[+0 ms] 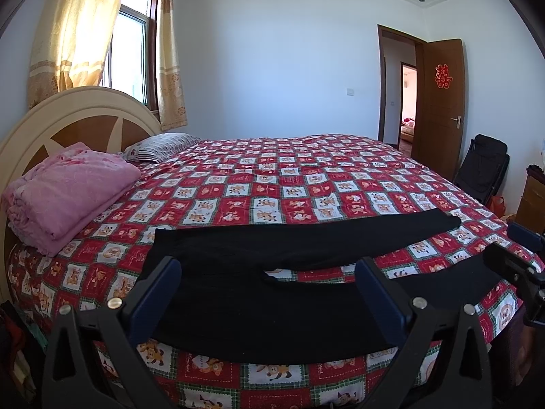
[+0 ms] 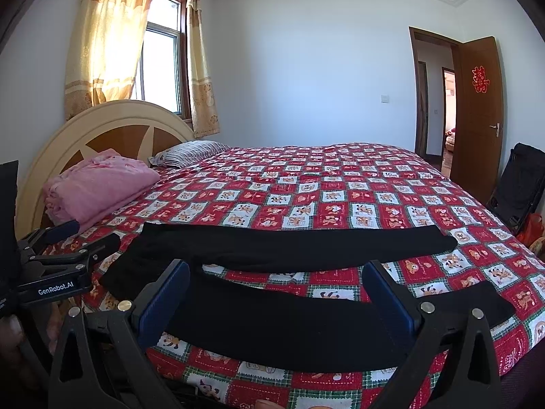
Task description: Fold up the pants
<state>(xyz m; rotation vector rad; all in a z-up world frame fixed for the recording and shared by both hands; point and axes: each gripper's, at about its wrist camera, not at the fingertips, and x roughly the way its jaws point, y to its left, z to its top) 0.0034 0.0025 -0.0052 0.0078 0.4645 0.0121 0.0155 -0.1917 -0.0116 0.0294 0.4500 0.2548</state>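
A home bedroom: quilted bed (image 1: 306, 177), headboard (image 1: 68, 116), curtained window (image 1: 133, 41).

Hidden and cut-off parts around the bed

The black fabric pants (image 1: 272, 306) have their near leg partly covered by the left gripper (image 1: 269, 293) fingers; the right gripper (image 2: 276, 296) hides part of the same leg. The red paper emblem on the brown wooden door (image 1: 441, 75) is too small to read. The bed's cream-and-brown wooden headboard (image 1: 68, 119) is cut by the left wrist view's edge.
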